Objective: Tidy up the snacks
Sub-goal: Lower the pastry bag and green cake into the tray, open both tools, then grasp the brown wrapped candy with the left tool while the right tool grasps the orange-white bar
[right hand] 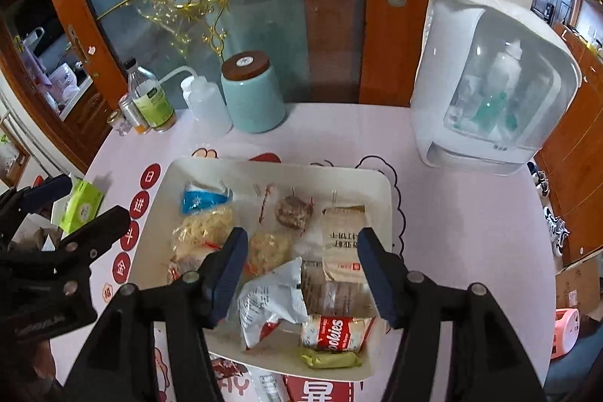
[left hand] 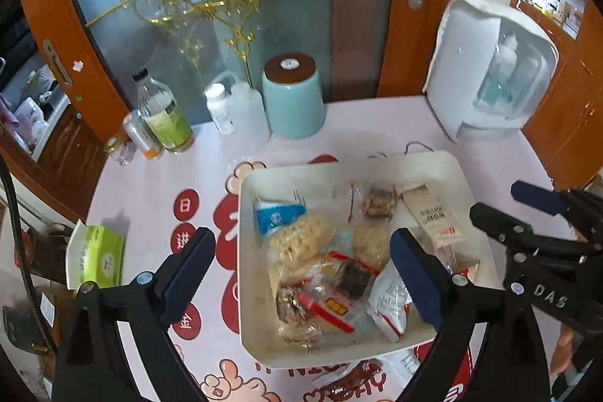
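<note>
A white tray (left hand: 444, 168) on the pink table holds several wrapped snacks: a blue packet (left hand: 277, 213), noodle cakes (left hand: 301, 240), a beige packet (left hand: 433, 213) and a white-red sachet (left hand: 388, 300). My left gripper (left hand: 301, 274) is open and empty above the tray's near side. My right gripper (right hand: 301, 274) is open and empty above the tray (right hand: 377, 183), over the white sachet (right hand: 271, 296) and a cookies pack (right hand: 335, 330). A green candy (right hand: 331, 358) lies at the tray's near edge. More packets (left hand: 350, 379) lie on the table in front of the tray.
At the back stand a teal jar (left hand: 292, 100), white bottles (left hand: 241, 108), a glass bottle (left hand: 162, 112) and a white appliance (left hand: 490, 70). A green tissue pack (left hand: 98, 255) sits at the left edge. A glass door is behind the table.
</note>
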